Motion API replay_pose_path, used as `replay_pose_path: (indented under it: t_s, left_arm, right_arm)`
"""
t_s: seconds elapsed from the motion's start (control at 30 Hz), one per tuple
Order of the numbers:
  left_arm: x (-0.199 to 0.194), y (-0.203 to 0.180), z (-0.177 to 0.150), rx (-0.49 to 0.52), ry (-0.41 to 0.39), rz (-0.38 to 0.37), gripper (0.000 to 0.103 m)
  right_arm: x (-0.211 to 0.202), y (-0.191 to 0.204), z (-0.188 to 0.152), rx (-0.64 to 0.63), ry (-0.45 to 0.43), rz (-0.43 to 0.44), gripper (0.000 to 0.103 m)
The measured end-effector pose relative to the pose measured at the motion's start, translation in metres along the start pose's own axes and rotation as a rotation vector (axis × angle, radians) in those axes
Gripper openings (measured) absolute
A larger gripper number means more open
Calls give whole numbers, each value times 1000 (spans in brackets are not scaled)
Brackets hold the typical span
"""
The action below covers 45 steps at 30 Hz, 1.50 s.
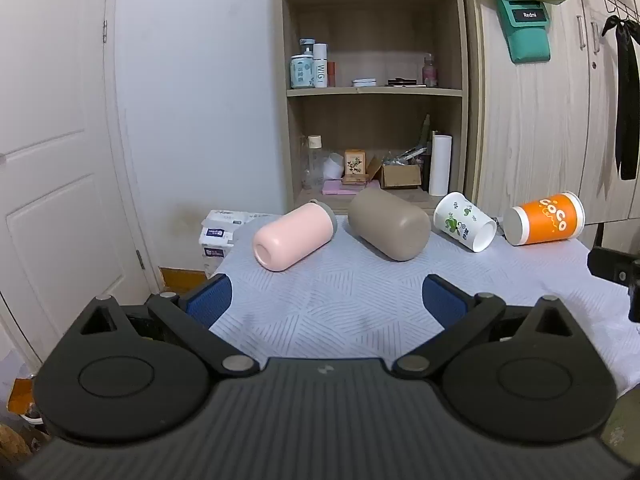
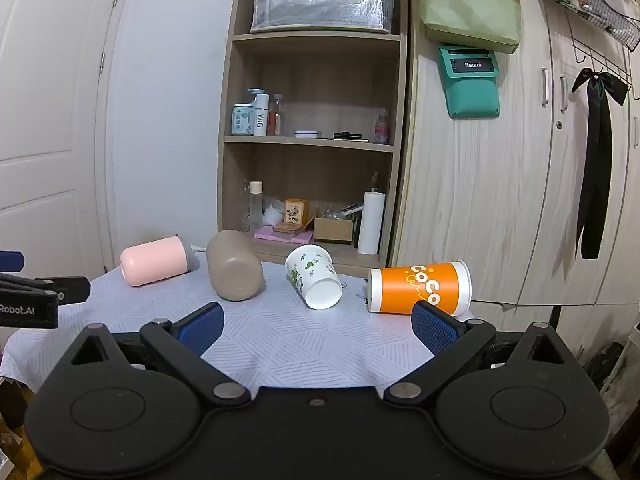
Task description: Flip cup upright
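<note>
Four cups lie on their sides in a row across the far half of the table, and none is upright yet, so we judge that we are at the very start, in the approach before any grasp. From left to right they are the pink cup [image 1: 294,236], the taupe cup [image 1: 389,225], the white paper cup [image 1: 465,221] with its green leaf print, and the orange paper cup [image 1: 543,219] lettered "coco". The pink one shows us a recessed end, pointing near and left, with a grey band at its far end; the taupe one points its rounded closed end toward us; the white one turns its open mouth near and right; the orange one lies crosswise. All rest apart from one another on the pale patterned tablecloth [image 1: 340,312]. Our left gripper [image 1: 328,300] hangs above the near part of the cloth with its blue pads spread wide and nothing between them, roughly facing the pink and taupe cups. Our right gripper [image 2: 318,322] is likewise spread wide and empty; in its own view its right pad overlaps the orange cup's near edge, though we cannot tell whether it touches. The task does not say which cup, so next we must pick one, bring the open jaws round its body, close gently since the paper ones will crush, then rotate it so the mouth faces up. Behind the table stands a shelf unit [image 2: 312,144] of bottles and boxes.
</note>
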<state>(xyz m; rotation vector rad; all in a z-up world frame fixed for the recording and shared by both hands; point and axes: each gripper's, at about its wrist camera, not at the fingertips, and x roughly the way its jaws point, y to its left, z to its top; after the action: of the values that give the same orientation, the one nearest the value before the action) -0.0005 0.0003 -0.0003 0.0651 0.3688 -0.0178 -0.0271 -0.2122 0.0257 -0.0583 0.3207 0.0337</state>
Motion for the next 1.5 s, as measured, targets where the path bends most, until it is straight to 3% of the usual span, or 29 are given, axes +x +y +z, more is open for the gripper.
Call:
replay_pose_path:
  t_s: [0.5,1.0,1.5]
  left_arm:
    - [-15,6,-2,-28,-63,-10,103]
    - [-12,10,-1,-50,-47,-51,103]
    - [-11,11,-4,-52,-35,-45,103]
  right_arm:
    - [1,-3,-1,-5,12,-10,102]
    - [1,0,-1,-14,29,-13,102]
    - [1,0,-2,-17,30,-25,102]
